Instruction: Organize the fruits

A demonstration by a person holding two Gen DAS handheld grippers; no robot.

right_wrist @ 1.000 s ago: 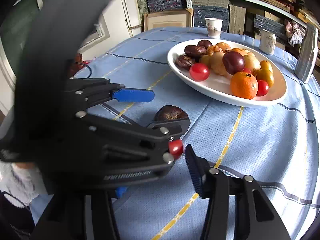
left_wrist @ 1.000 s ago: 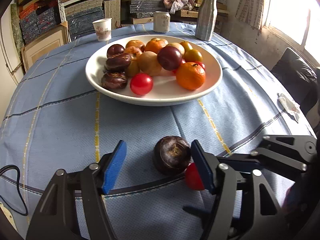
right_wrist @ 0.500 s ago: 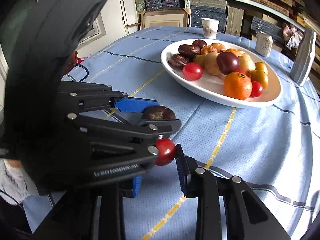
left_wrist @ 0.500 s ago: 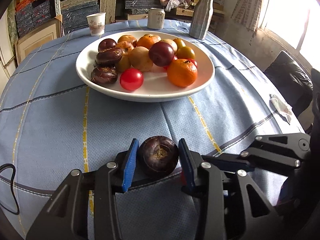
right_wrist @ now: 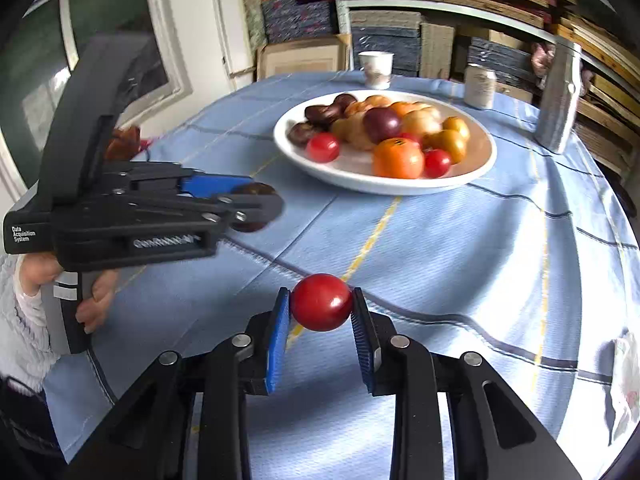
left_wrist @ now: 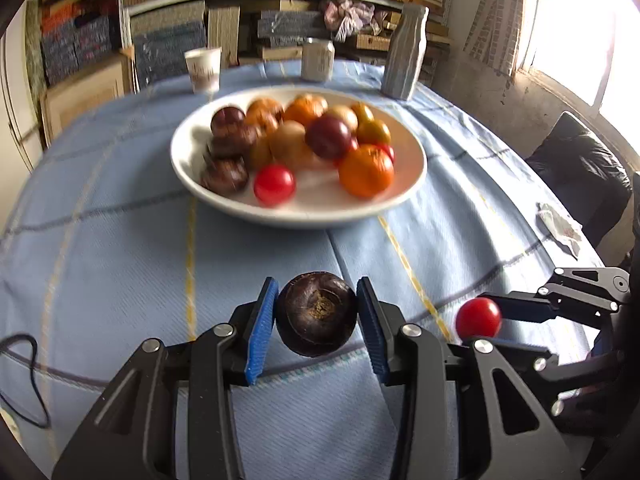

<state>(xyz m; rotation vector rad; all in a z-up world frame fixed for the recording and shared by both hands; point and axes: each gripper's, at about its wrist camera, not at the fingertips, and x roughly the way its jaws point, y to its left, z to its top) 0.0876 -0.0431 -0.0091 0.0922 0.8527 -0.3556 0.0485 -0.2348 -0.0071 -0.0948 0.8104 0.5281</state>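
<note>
My left gripper [left_wrist: 316,318] is shut on a dark brown mangosteen [left_wrist: 317,314] and holds it above the blue tablecloth. It shows from the side in the right wrist view [right_wrist: 256,206]. My right gripper [right_wrist: 321,314] is shut on a small red tomato [right_wrist: 322,307], also lifted off the cloth; the tomato shows in the left wrist view [left_wrist: 478,318]. A white bowl [left_wrist: 224,204] further back on the table holds several fruits: oranges, tomatoes, dark mangosteens and a plum.
A paper cup [left_wrist: 203,69], a tin can [left_wrist: 317,59] and a metal bottle [left_wrist: 402,65] stand behind the bowl. A crumpled wrapper [left_wrist: 560,226] lies at the table's right edge. A black cable [left_wrist: 24,384] lies at the left. Shelves of stacked books line the back.
My left gripper closed on the mangosteen and lifted it off the cloth. My right gripper closed on the small tomato, lifted it, and moved apart to the right.
</note>
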